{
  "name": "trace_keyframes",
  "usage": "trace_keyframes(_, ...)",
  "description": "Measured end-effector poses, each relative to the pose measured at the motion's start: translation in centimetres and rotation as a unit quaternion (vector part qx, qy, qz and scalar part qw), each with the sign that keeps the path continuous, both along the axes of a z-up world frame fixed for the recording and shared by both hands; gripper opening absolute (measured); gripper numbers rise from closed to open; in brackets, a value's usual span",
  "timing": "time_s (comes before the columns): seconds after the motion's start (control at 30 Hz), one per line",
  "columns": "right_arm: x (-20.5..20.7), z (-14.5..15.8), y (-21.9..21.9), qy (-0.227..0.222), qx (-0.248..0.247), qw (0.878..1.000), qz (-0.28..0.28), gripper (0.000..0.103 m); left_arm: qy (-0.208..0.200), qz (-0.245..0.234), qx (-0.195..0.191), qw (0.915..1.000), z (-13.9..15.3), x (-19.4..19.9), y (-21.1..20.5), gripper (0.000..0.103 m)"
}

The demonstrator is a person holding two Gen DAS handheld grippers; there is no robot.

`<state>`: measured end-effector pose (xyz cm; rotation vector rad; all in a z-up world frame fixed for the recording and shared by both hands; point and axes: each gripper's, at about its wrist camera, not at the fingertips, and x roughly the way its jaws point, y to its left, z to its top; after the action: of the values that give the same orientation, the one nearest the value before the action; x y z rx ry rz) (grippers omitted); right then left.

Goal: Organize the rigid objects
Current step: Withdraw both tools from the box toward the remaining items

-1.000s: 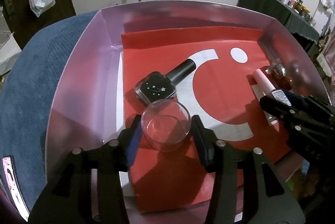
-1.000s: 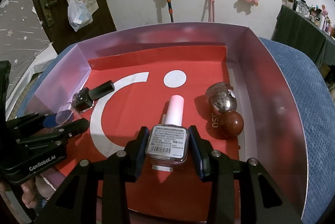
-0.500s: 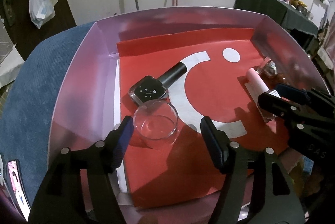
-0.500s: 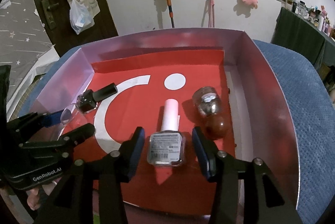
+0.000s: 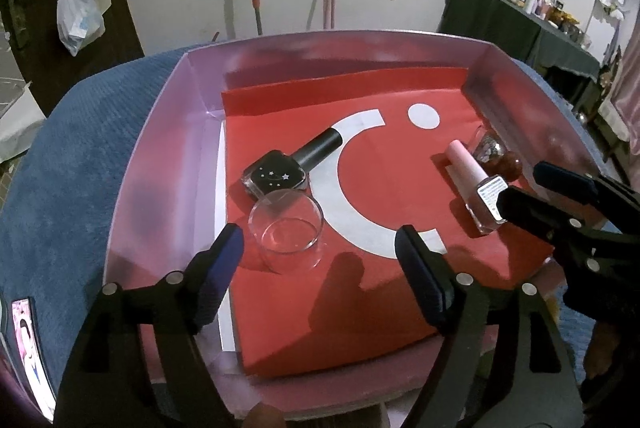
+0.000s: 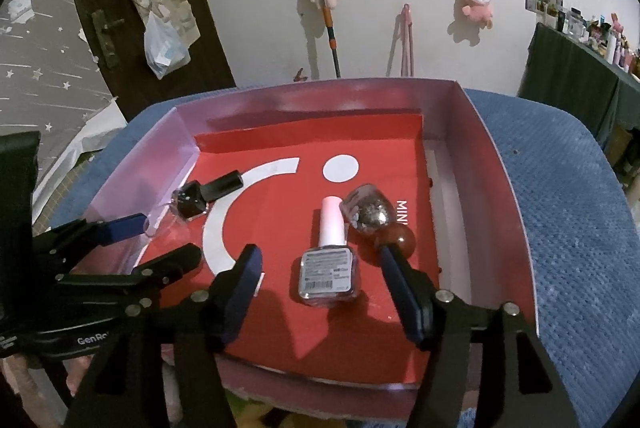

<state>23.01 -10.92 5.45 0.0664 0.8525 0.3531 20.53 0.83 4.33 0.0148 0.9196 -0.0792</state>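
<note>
Both tools stand with jaws spread wide, gripping nothing: the left tool (image 5: 318, 252) sits just short of a clear round jar (image 5: 285, 230) that touches a black nail polish bottle (image 5: 288, 166). The right tool (image 6: 320, 292) flanks a pink-capped polish bottle (image 6: 329, 260) lying beside a glittery ornament (image 6: 370, 214). All of it lies on red paper (image 5: 400, 164) inside a pink-walled box (image 5: 160, 164).

One box (image 5: 168, 132) holds one red sheet (image 5: 360, 300), two nail polish bottles, one black (image 5: 280, 176) and one pink-capped (image 6: 330, 260), one clear cup (image 5: 286, 228), and one glittery brown-capped bottle (image 6: 370, 214). Two grippers: left (image 5: 318, 256), right (image 6: 320, 278).
</note>
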Motion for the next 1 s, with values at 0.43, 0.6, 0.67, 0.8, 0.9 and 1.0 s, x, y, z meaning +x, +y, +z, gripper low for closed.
trace_keyframes(0.43, -2.7, 2.2, -0.7, -0.039, 0.014, 0.999, -0.001, 0.082, -0.030, 0.006, -0.011, 0.9995, 1.7, -1.9, 0.2, 0.100)
trace_keyframes(0.6, -3.7, 2.8, -0.9, -0.053, 0.025, 0.998, -0.003, 0.102, -0.037, 0.012, -0.018, 0.9991, 2.0, -2.8, 0.7, 0.100)
trace_keyframes(0.67, -4.0, 2.9, -1.0, -0.058, 0.029, 0.998, -0.004, 0.103, -0.041, 0.012, -0.018, 0.9989, 2.2, -3.1, 0.7, 0.102)
trace_keyframes(0.8, -4.8, 3.2, -1.1, -0.068, 0.034, 0.997, -0.004, 0.103, -0.058, 0.017, -0.018, 0.9980, 2.6, -4.0, 0.8, 0.103)
trace_keyframes(0.9, -5.5, 3.4, -1.0, -0.076, 0.036, 0.996, 0.000, 0.103, -0.065, 0.020, -0.030, 0.9973, 2.6, -4.6, 1.2, 0.103)
trace_keyframes(1.0, -6.2, 3.4, -1.0, -0.086, 0.033, 0.996, 0.001, 0.103, -0.074, 0.025, -0.033, 0.9964, 2.7, -5.1, 1.5, 0.103)
